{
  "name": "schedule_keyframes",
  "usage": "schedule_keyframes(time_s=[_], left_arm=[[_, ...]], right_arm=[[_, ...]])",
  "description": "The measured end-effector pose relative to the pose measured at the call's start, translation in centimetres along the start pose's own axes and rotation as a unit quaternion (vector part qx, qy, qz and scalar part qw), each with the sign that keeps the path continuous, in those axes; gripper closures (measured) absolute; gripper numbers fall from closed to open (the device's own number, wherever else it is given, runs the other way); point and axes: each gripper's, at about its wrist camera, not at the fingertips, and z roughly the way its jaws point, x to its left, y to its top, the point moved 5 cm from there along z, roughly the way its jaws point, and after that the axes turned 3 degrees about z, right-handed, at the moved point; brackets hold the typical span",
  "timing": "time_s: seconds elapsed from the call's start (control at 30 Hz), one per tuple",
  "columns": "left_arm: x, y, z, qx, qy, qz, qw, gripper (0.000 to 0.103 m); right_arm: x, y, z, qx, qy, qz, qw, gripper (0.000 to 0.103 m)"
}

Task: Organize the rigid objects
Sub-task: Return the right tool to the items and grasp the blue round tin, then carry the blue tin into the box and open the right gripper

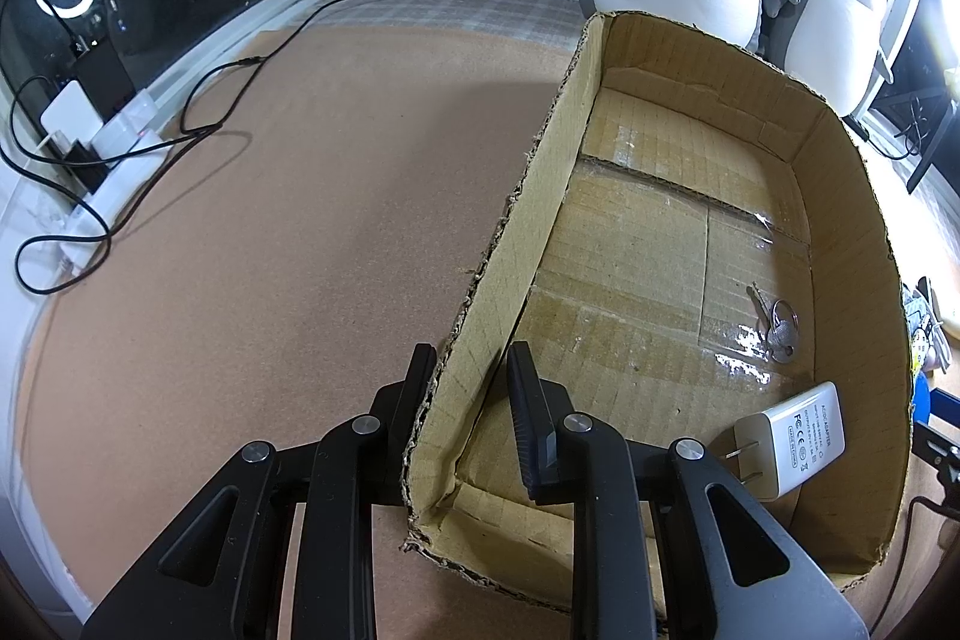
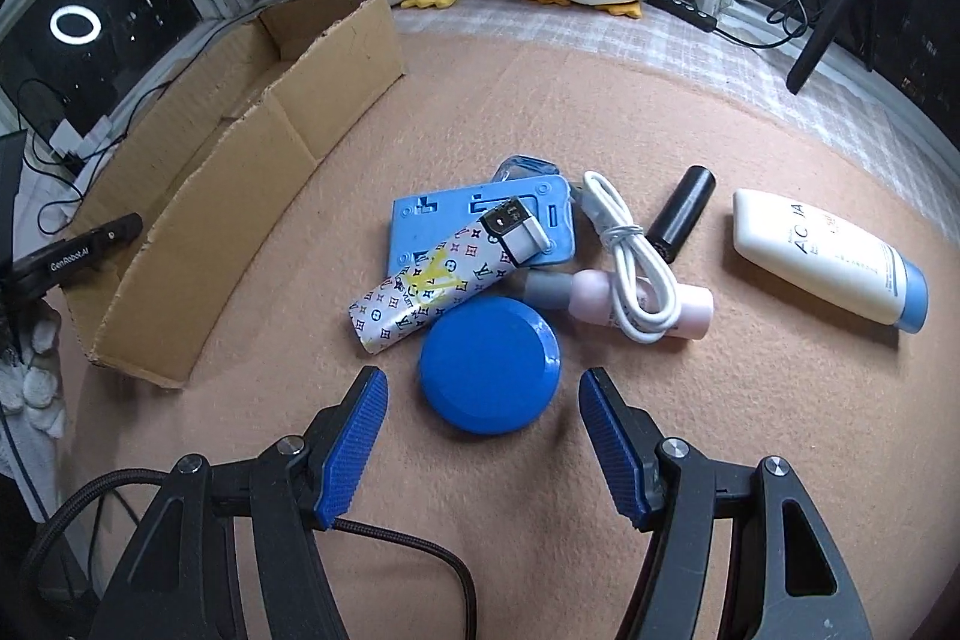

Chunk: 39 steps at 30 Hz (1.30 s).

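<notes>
On the tan felt bench (image 2: 660, 112), your left gripper (image 1: 465, 376) clamps the cardboard box (image 1: 576, 112) wall, steadying it; your right gripper (image 2: 483, 394), fingers released, straddles the blue round tin (image 2: 489, 364) beside the box.

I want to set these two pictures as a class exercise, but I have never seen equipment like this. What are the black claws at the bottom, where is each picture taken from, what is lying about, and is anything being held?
The claws are two-finger grippers that a person holds, one per hand, each with a wide-angle camera looking along its fingers.

In the left hand's view, the left gripper is clamped on the wall of a cardboard box. Inside lie a white charger and some keys.

In the right hand's view, the right gripper is open and holds nothing. A round blue lid lies between its fingers, untouched. Behind it lie a patterned tube, a white cable and a lotion bottle.
</notes>
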Motion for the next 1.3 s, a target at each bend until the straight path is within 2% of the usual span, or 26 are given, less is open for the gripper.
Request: schedule_keyframes(time_s=[0.23, 0.37, 0.43, 0.8, 1.3], left_arm=[[-0.1, 0.0, 0.0, 0.0, 0.0, 0.0, 1.0, 0.081], [-0.2, 0.0, 0.0, 0.0, 0.001, 0.0, 1.0, 0.081], [-0.1, 0.0, 0.0, 0.0, 0.001, 0.0, 1.0, 0.081], [-0.2, 0.0, 0.0, 0.0, 0.001, 0.0, 1.0, 0.081], [-0.2, 0.0, 0.0, -0.001, 0.002, -0.001, 1.0, 0.081]], right_arm=[[0.6, 0.2, 1.0, 0.009, -0.021, -0.016, 1.0, 0.041], [0.6, 0.3, 1.1, 0.01, -0.034, -0.026, 0.999, 0.054], [0.5, 0.3, 1.0, 0.01, -0.033, -0.025, 0.999, 0.057], [0.6, -0.4, 0.1, 0.01, -0.018, -0.023, 1.0, 0.057], [3.3, 1.4, -5.1, -0.045, 0.016, -0.027, 0.998, 0.057]])
